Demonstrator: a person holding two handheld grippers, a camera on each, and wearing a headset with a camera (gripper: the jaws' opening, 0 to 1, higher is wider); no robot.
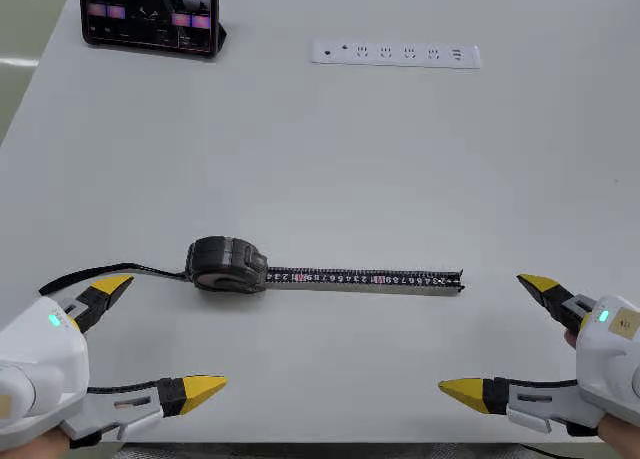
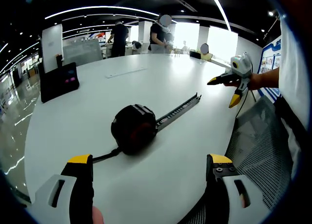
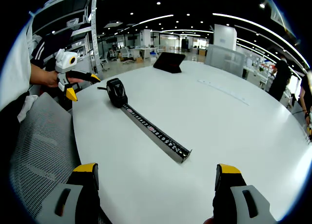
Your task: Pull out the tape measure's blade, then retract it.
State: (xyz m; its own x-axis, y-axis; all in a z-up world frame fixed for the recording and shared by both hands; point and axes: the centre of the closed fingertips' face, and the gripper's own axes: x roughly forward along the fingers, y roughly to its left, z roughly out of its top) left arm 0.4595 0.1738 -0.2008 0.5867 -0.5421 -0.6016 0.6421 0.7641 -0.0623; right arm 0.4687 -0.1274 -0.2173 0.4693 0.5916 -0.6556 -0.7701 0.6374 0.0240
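A wide white bench [image 1: 330, 129] in an open-plan hall carries a dark propped-up tablet [image 1: 150, 14] at its far left and a long white power strip [image 1: 396, 53] farther right. At the near left the yellow-tipped left tongs [image 1: 172, 331] stand wide open, holding nothing, beside a thin black wrist strap [image 1: 110, 272]. Right of the strap, near the middle of the bench, lies the rounded black tape measure [image 1: 227, 265]. Its dark printed blade [image 1: 365, 279] is drawn out flat toward the right, probably locked, since nothing holds it. Numerals run along it, too small to read; no brand is legible. The right tongs [image 1: 482, 333], wide open and empty, hover near the hook end, seemingly placed for the retraction.
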